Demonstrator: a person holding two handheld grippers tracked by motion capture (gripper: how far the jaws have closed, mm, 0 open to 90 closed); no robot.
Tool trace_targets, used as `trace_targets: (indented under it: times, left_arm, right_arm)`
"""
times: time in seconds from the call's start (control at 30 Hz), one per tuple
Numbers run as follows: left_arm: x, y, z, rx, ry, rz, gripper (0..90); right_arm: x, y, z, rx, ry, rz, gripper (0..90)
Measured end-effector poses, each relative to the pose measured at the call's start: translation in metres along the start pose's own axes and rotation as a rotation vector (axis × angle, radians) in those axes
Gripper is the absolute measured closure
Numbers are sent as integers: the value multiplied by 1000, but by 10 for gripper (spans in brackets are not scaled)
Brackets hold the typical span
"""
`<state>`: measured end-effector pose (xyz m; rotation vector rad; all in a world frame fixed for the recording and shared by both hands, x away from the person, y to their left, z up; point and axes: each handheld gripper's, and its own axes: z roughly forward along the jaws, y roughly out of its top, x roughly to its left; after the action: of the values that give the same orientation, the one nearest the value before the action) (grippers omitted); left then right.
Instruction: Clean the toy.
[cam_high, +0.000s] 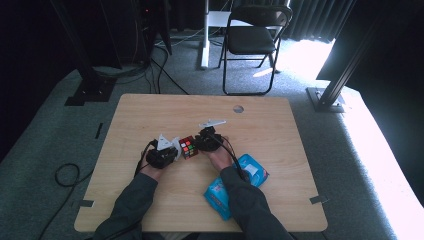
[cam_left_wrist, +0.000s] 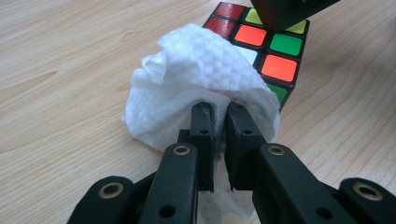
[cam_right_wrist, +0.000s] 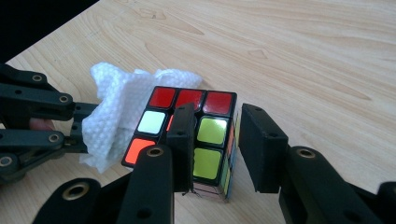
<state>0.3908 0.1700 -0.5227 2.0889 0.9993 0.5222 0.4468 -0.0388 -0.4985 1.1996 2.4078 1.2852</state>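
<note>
Wiping a puzzle cube with a wet wipe, two hand-held grippers. The puzzle cube (cam_high: 188, 147) stands on the table (cam_high: 150, 107) about midway between its left and right edges, somewhat nearer the person's edge than the far one. In the left gripper view, the left gripper (cam_left_wrist: 217, 116) has its jaws pressed together on a bunched white wipe (cam_left_wrist: 196, 70), which is pushed against the side of the cube. In the right gripper view, the right gripper (cam_right_wrist: 217, 140) has its jaws spread around the cube: one jaw lies over the top face, the other stands just beside the side face, with a gap visible, so the hold appears loose rather than clamped. A blue pack of wipes (cam_high: 235, 185) lies near the person's edge, under the right forearm.

Risks, as judged from this arrangement:
- The cube may slide or twist on the smooth wood when the wipe pushes against it, because the right jaws do not yet seem to clamp it.
- One layer of the cube may rotate if the jaws close across a single row of tiles.
- The wipe is held by a small pinch; dragging it over cube edges could pull it free.
- The two grippers work close together and may collide.
</note>
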Motion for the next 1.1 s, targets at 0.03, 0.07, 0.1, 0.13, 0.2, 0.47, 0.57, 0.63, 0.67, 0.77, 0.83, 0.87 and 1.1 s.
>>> trace_targets:
  times: [0.03, 0.07, 0.1, 0.13, 0.2, 0.47, 0.57, 0.63, 0.67, 0.77, 0.83, 0.87, 1.1]
  left_arm:
    - [-1, 1, 0, -1, -1, -1, 828]
    - [-1, 1, 0, -1, -2, 0, 828]
    - [-2, 1, 0, 0, -2, 3, 828]
    - [-2, 2, 1, 1, -1, 5, 828]
    - [-3, 3, 1, -1, 0, 3, 828]
    - [-5, 8, 0, -15, -1, 9, 827]
    - [-5, 9, 0, -19, -3, 8, 827]
    - [-5, 9, -1, -22, -2, 9, 827]
    - [-5, 9, -1, -24, -3, 8, 827]
    - [-6, 10, -1, -24, -5, 11, 827]
    - [-6, 10, -1, -24, -6, 13, 827]
    - [-6, 11, -1, -23, -7, 15, 827]
    - [-7, 10, 1, -18, -9, 14, 827]
  right_arm:
    - [-1, 0, 0, 4, 7, 15, 672]
    - [-3, 0, 0, 5, 17, 32, 673]
    - [-3, 0, 0, 7, 23, 40, 682]
    - [-4, 0, 0, 8, 32, 50, 698]
    - [-4, 0, 0, 11, 37, 57, 705]
    - [-10, -1, 0, 14, 54, 127, 705]
    - [-13, -1, 0, 16, 65, 161, 704]
    - [-15, -1, -1, 19, 73, 184, 704]
    - [-17, -1, -1, 19, 78, 197, 704]
    - [-21, -1, -2, 21, 93, 235, 706]
    - [-24, -2, -2, 20, 101, 263, 708]
    - [-25, -2, -3, 19, 101, 272, 710]
    - [-27, 0, -8, 28, 56, 260, 721]
